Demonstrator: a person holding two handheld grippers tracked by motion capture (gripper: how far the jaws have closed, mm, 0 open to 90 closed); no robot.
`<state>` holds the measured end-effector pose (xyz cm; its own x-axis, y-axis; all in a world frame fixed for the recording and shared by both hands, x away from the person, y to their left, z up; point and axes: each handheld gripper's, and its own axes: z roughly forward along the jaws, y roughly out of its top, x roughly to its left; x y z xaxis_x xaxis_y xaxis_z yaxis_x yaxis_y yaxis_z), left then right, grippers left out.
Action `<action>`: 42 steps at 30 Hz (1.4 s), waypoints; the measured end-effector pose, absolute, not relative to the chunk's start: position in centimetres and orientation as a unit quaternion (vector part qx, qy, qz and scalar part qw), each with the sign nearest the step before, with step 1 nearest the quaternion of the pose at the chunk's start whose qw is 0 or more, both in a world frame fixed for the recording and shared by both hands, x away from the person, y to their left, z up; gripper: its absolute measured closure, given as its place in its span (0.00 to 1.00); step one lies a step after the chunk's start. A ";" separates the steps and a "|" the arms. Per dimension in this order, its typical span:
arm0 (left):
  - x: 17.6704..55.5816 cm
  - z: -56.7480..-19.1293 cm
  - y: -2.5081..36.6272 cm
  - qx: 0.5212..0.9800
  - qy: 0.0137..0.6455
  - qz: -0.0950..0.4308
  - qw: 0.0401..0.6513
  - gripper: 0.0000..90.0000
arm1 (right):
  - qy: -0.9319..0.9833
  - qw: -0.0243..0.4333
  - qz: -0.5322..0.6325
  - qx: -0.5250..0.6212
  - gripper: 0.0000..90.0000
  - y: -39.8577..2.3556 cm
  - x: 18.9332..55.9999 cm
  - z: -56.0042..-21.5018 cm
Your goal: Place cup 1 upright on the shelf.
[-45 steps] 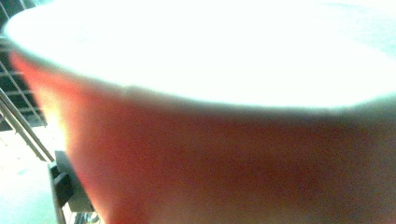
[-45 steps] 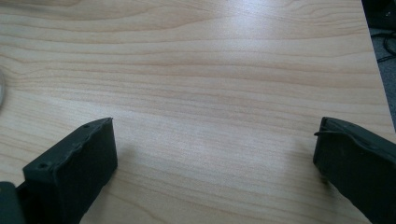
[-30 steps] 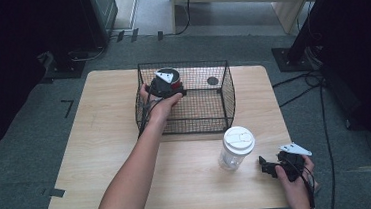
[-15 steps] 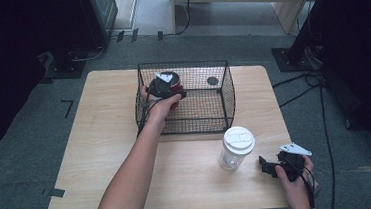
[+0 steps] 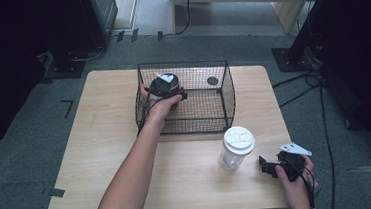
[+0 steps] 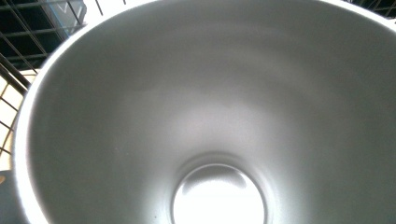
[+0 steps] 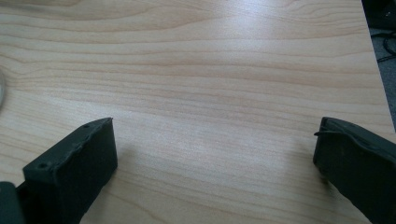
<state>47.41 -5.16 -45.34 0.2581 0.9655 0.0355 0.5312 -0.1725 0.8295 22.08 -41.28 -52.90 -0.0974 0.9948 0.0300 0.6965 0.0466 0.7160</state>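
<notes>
Black wire makes up the basket (image 5: 225, 99), which sits at about twelve o'clock on the pale wooden table (image 5: 92, 157). Starting at the left, the left gripper (image 5: 175, 96) reaches over the basket's near-left corner, at roughly ten o'clock of its floor. It carries a cup (image 6: 140, 107) with a red outside and a smooth white inside; the left gripper view looks straight down into that white bowl, with basket wires showing past the rim at the upper left. The jaws themselves are hidden by the cup, so I cannot tell from the pictures whether they pinch its wall or have let go, though the cup sits right at the gripper's tip. Further right inside the basket, a small dark round thing (image 5: 212, 81) lies near the far wall at about one o'clock.

Moving right and nearer the person, a clear jar with a white lid (image 5: 236, 147) stands upright on the table at about five o'clock, outside the basket. Just beside it, at four o'clock, the right gripper (image 5: 266, 166) rests low with its jaws spread wide over bare wood, holding nothing.

As a judgement: the cup is at or near its place in the basket; releasing it, and probably loading the jar, remain.
</notes>
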 end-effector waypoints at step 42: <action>45.3 -40.6 -4.9 0.669 0.510 0.348 0.413 0.07 | 0.679 0.251 0.297 0.623 0.00 -41.3 22.1 -52.9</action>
<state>45.32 -4.95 -40.56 0.2364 0.9706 0.0449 0.3957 -0.1383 0.9079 22.09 -41.28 -52.90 -0.0974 0.9948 0.0300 0.6967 0.0466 0.7158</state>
